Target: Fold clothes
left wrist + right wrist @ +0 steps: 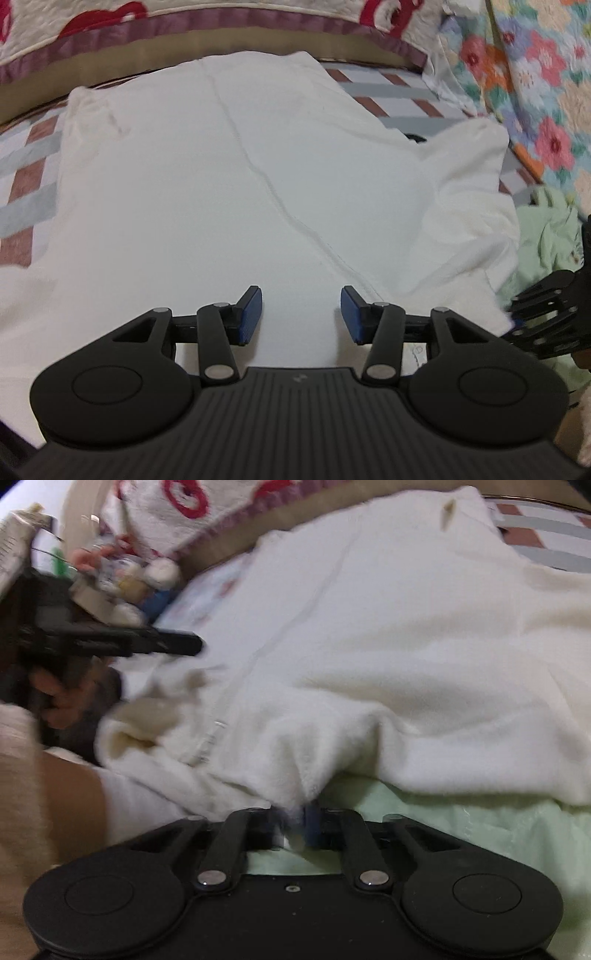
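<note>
A: Item one, white garment (236, 177)?
B: Lying spread on the checked bedcover (33, 155), directly under your left gripper (301, 314), whose jaws are standing apart, empty.
A: Right gripper (295, 825)?
B: You're pinching the garment's near edge.

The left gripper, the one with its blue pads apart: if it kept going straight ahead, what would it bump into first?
Most likely the white garment spread on the bed; the left gripper points down at it, nothing between.
</note>
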A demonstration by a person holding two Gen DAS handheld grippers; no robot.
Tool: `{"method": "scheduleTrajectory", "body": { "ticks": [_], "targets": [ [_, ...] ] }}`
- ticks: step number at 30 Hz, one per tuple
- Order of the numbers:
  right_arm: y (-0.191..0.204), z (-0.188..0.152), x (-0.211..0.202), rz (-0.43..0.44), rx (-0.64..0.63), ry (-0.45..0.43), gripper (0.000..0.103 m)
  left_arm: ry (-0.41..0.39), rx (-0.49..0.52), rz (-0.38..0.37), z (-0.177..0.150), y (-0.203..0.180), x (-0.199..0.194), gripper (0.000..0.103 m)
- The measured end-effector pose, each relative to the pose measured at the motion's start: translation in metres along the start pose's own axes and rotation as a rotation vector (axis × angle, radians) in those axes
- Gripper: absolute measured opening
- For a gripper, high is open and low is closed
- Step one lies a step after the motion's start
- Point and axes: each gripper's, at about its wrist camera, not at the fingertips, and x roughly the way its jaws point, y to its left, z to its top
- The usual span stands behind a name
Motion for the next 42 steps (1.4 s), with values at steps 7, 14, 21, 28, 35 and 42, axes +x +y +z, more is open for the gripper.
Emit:
{"method": "scheduleTrajectory", "body": {
  "ticks": [7, 14, 21, 28, 35, 42],
  "targets": [
    [-0.008, 0.000, -0.034, 0.115, 0.141, 0.064, 0.012, 0.044, 0.051, -0.091, -0.018, 0.000, -0.007, 0.046],
    [0.009, -0.009, -0.001, -0.051, 0.017, 0.282, 0.019, 0.048, 0.055, -0.115, -0.021, -0.004, -0.018, 0.047],
    [0.017, 0.042, -0.071, 0.069, -0.066, 0.079, 0.033, 0.025, -0.019, -0.159, -0.021, 0.006, -0.015, 0.048],
    [0.013, 0.069, 0.021, 0.145, -0.080, 0.117, 0.021, 0.026, -0.052, -0.158, -0.025, 0.006, -0.010, 0.048],
    [0.030, 0.071, 0.061, 0.106, -0.316, 0.231, 0.032, 0.022, -0.074, -0.178, -0.028, 0.012, -0.007, 0.048],
    [0.021, 0.066, 0.049, 0.086, -0.316, 0.235, 0.054, 0.018, -0.070, -0.183, -0.029, 0.016, -0.006, 0.048]
  ]
}}
